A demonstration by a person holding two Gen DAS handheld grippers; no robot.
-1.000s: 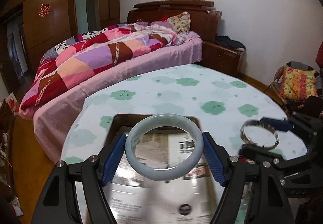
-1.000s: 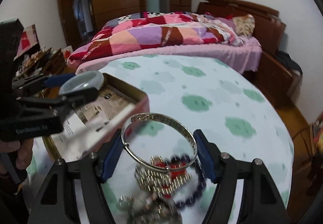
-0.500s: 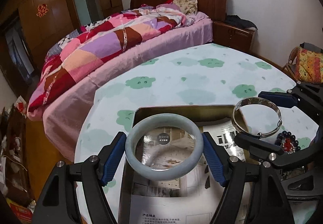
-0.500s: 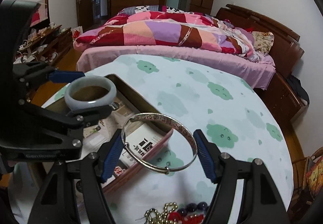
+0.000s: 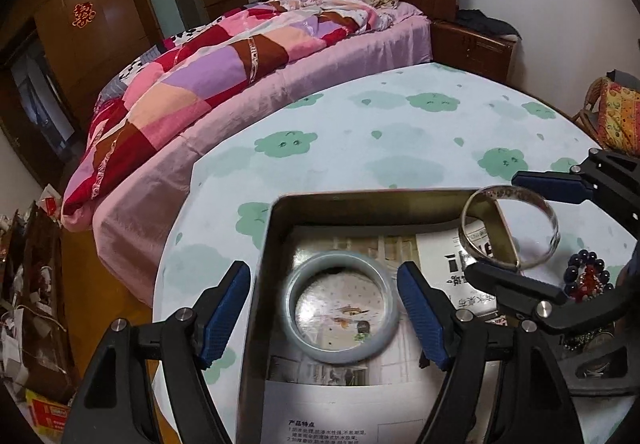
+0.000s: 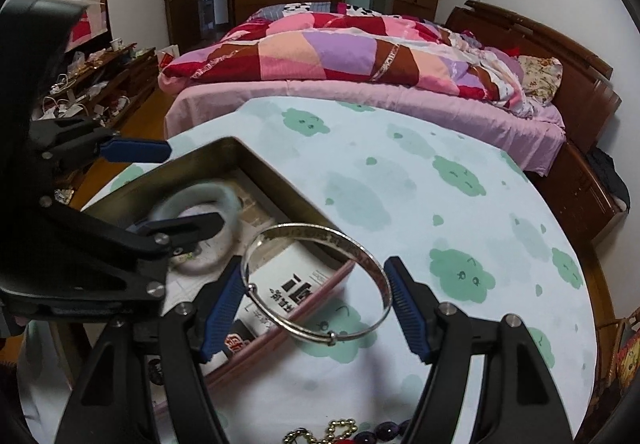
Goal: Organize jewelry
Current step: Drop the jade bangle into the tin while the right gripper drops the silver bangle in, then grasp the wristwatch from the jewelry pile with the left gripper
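A pale jade bangle (image 5: 342, 308) lies inside the metal tin (image 5: 276, 228) on printed paper, blurred; it also shows in the right wrist view (image 6: 200, 204). My left gripper (image 5: 324, 318) is open, its blue pads apart on either side of the bangle and clear of it. My right gripper (image 6: 316, 302) is shut on a silver bangle (image 6: 316, 284) and holds it above the tin's (image 6: 248, 160) right corner. In the left wrist view the silver bangle (image 5: 510, 230) sits at the right.
The tin stands on a round table with a cloud-print cloth (image 5: 400, 132). A dark bead bracelet with a red charm (image 5: 586, 274) and gold beads (image 6: 340, 430) lie on the cloth beside the tin. A bed (image 5: 240, 60) stands behind the table.
My left gripper has opened and the jade bangle has dropped from it into the tin. My right gripper has carried the silver bangle closer over the tin.
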